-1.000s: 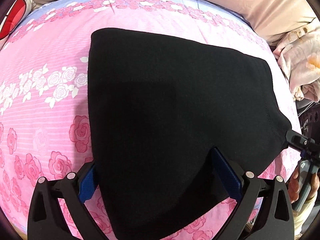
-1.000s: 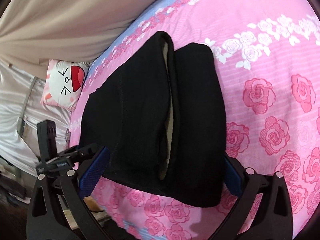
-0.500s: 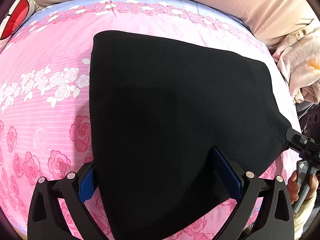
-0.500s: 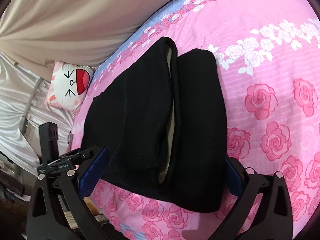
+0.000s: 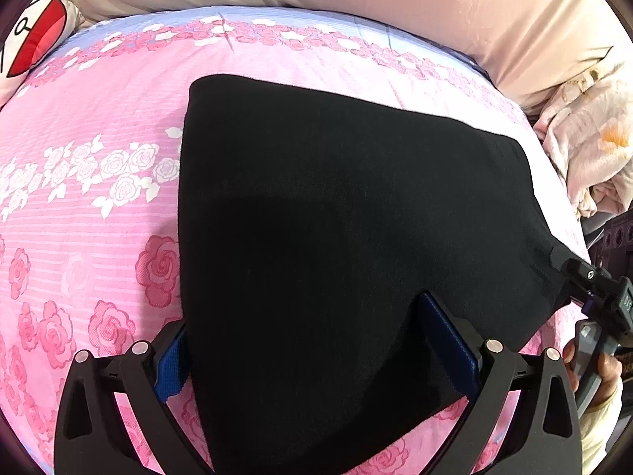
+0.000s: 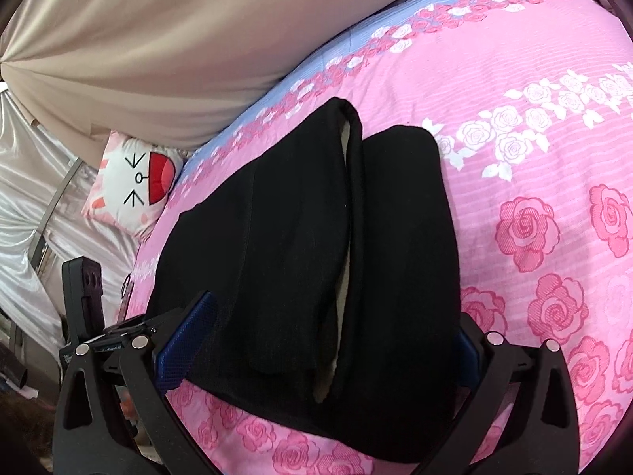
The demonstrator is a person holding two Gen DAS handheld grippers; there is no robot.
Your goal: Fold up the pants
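Note:
Black folded pants (image 5: 336, 217) lie flat on the pink rose bedsheet (image 5: 79, 198). My left gripper (image 5: 308, 350) is open wide, its blue pads (image 5: 447, 340) straddling the pants' near edge. The right gripper (image 5: 585, 289) shows at the pants' right corner, with a person's hand (image 5: 605, 372) on its handle. In the right wrist view the pants (image 6: 300, 245) show stacked layers with a cream lining (image 6: 342, 289) in the fold gap. My right gripper (image 6: 324, 340) is open around the near end. The left gripper (image 6: 83, 301) stands at the far left.
A cartoon-face pillow (image 6: 136, 184) lies at the bed's head, also in the left wrist view as a pillow (image 5: 35, 35). Beige fabric (image 5: 395, 8) borders the far side. A crumpled pale cloth (image 5: 589, 158) lies off the right edge. Silvery fabric (image 6: 23, 206) hangs beyond the bed.
Both views have shifted slightly, so the pants sit a little lower in frame and more of the far bed shows. Both grippers stay open; the pants have not moved.

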